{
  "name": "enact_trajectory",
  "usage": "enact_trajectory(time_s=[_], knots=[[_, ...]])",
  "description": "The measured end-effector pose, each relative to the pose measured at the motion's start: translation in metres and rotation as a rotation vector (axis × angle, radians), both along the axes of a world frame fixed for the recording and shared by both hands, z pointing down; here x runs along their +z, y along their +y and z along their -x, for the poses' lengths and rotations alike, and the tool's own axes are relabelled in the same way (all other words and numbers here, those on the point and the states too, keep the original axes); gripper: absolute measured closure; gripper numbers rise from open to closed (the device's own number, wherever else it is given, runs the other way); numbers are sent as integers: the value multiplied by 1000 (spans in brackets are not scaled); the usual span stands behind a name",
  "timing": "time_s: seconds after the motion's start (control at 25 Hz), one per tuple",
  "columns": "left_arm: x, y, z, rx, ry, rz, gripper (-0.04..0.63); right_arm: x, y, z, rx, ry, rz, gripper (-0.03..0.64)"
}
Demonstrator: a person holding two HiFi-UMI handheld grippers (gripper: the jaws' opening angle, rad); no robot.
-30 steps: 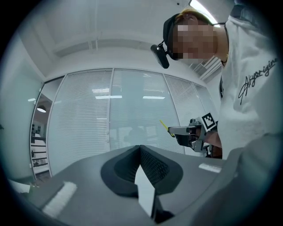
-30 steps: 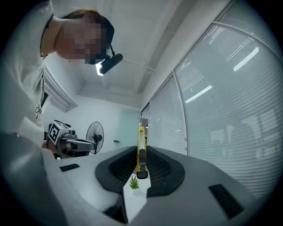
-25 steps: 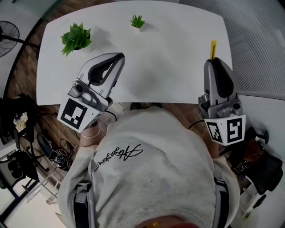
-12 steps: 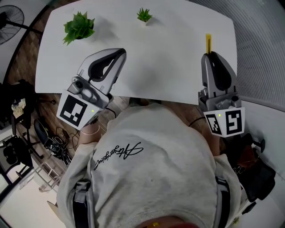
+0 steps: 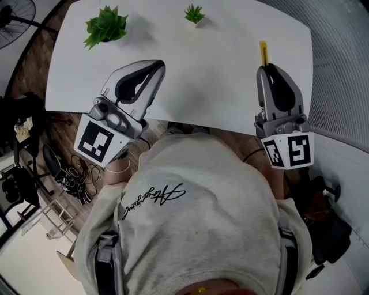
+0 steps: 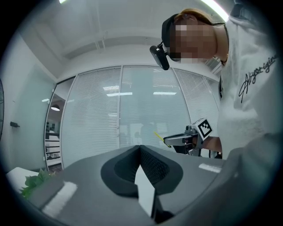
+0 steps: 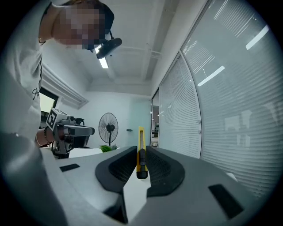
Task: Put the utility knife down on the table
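A yellow utility knife point(image 5: 263, 53) sticks out past the tip of my right gripper point(image 5: 267, 68), over the right part of the white table point(image 5: 207, 63). In the right gripper view the knife point(image 7: 141, 150) stands clamped between the two dark pads, and the right gripper point(image 7: 140, 164) is shut on it. My left gripper point(image 5: 154, 70) hovers over the table's near left edge. In the left gripper view the left gripper point(image 6: 139, 155) has its pads pressed together with nothing between them. That view also catches the right gripper point(image 6: 185, 140) with the knife point(image 6: 158, 136) off to the right.
A larger green plant point(image 5: 105, 25) and a small one point(image 5: 194, 14) stand at the table's far side. A floor fan point(image 7: 108, 128) stands beyond the table. Slatted glass walls run along the right. Cables and clutter point(image 5: 72, 178) lie on the floor at left.
My right gripper with the knife has sunk toward the table and shifted slightly left in the head view. The left gripper has barely moved. The head camera has tilted, so the table sits higher in the picture.
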State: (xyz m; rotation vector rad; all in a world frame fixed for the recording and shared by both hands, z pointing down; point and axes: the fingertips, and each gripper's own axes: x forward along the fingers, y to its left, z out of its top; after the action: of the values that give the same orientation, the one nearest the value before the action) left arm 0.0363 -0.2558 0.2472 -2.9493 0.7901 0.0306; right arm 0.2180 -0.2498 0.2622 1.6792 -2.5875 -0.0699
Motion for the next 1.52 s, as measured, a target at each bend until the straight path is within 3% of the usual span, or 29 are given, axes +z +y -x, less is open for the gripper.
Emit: enact_trajectory(time_s=[1.52], knots=[[7,5,13,-12,-14,34,607,123,-36,24,-41,104,281,551]])
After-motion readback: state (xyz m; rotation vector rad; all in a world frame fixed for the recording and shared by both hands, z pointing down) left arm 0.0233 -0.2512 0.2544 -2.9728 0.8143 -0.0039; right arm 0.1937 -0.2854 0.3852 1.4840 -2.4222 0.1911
